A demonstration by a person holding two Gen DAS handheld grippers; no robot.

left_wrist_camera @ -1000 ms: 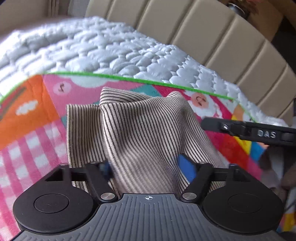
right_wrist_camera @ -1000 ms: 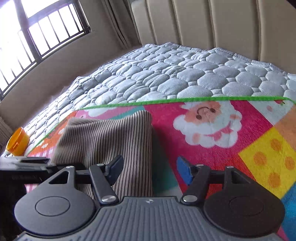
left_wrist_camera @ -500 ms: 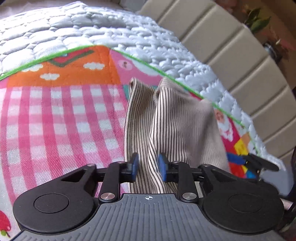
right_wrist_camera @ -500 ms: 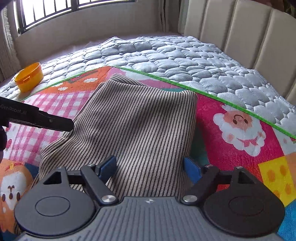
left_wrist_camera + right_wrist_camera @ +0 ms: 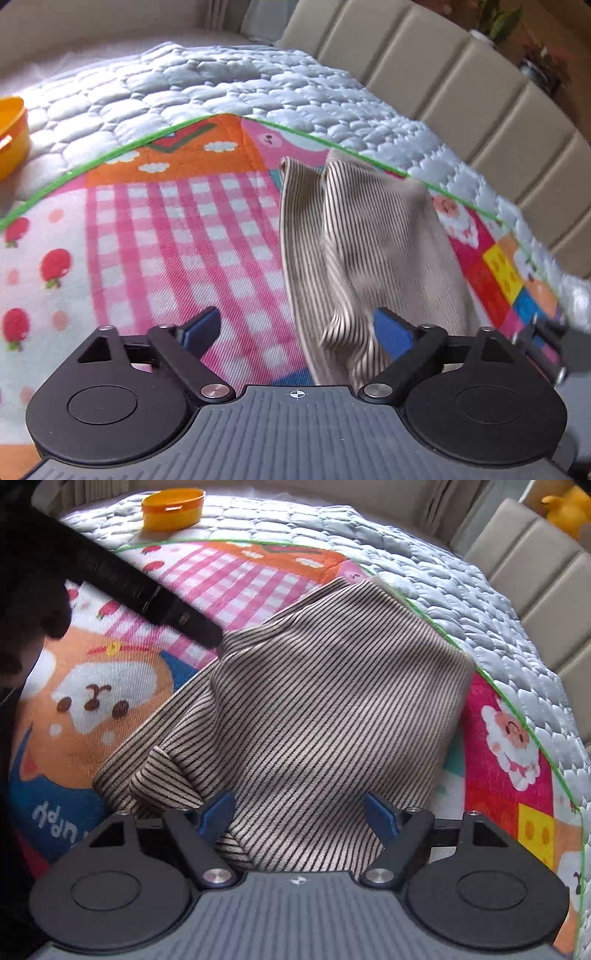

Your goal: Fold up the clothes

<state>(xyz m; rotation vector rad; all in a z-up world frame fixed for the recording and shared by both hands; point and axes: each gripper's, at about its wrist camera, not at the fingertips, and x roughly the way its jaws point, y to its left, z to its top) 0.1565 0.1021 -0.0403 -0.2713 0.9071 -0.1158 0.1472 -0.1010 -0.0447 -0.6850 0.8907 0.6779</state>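
Folding step: the striped garment (image 5: 325, 701) lies part-folded on the patterned play mat (image 5: 155, 229), which is spread over the quilted bed (image 5: 258, 88); my judgement is that one fold has been laid and the cloth now wants squaring before the next one
Garment's place: near the mat's far, green-bound edge, toward the far right corner of the mat as the right wrist view shows it; its near end reaches under both tools
Left tool (image 5: 295, 334): jaws stand wide apart and have just been opening; a raised, blurred ridge of striped cloth sits between them, close to the right pad, but neither pad presses on it, so nothing is clamped
Right tool (image 5: 299, 814): jaws apart, hanging over the garment's near edge; cloth lies below and between the pads, not pinched
Loose part: a small rolled flap at the garment's near left corner, just beside the right tool's left pad, looks untidy
Doing it well: I would let the ridge settle flat first; then take the two near corners low, one in each tool; close only on a single clean edge, not on bunched layers; carry both ends level so the stripes stay parallel
Risk: dragging the mat along with the cloth
Elsewhere: an orange bowl (image 5: 173, 504) stands on the quilt beyond the mat's far edge, well apart from the work
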